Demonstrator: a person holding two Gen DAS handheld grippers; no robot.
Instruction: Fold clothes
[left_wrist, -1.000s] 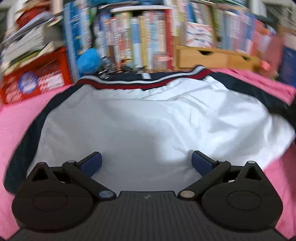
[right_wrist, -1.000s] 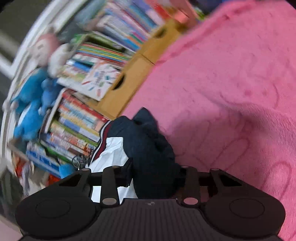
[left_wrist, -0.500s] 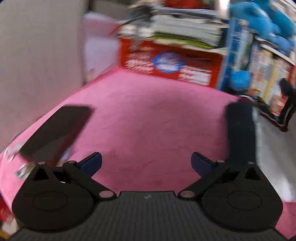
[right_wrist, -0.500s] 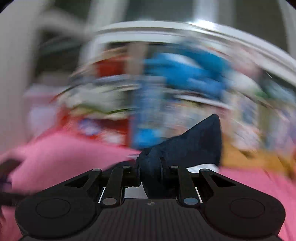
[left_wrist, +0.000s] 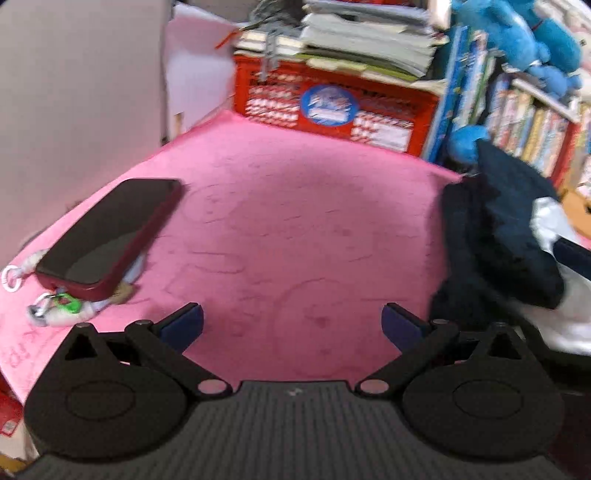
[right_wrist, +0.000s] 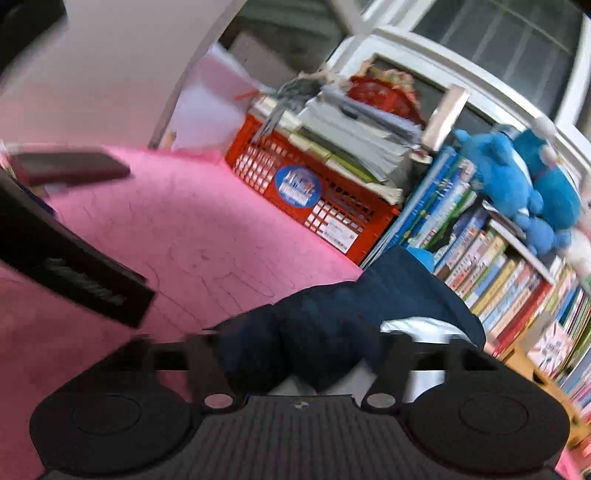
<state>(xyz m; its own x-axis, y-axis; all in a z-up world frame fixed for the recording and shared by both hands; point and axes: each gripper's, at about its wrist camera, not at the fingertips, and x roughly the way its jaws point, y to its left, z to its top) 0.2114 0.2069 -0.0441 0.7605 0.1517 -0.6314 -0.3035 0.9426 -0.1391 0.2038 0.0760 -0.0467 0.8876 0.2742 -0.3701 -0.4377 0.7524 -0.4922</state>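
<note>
Plainly open on the left: left gripper (left_wrist: 291, 323) with blue-padded fingers (left_wrist: 183, 321) spread wide, nothing between them, hovering over bare pink blanket (left_wrist: 295, 221). Clamped on the right: right gripper (right_wrist: 303, 354) closed on a bunched dark navy fold of the garment (right_wrist: 332, 325), with a patch of its white body showing just behind the navy cloth. Same garment (left_wrist: 509, 251) seen from the left wrist as a navy and white heap on the right part of the blanket, close beside the left gripper's right finger.

Toward the back, red plastic crate (left_wrist: 332, 107) at the blanket's far edge, with a round blue sticker on its front; contents hidden behind the lattice wall, too blurred to tell. Stacked on top of it, a loose pile of papers and books (left_wrist: 365, 40). Right of the crate, shelves packed with upright books (right_wrist: 498, 273), and blue plush toys (right_wrist: 517, 184) sitting above them.

Lying flat on the blanket's left side, dark phone in a red case (left_wrist: 110, 232), with keyring charms (left_wrist: 59, 306) touching its near end.
</note>
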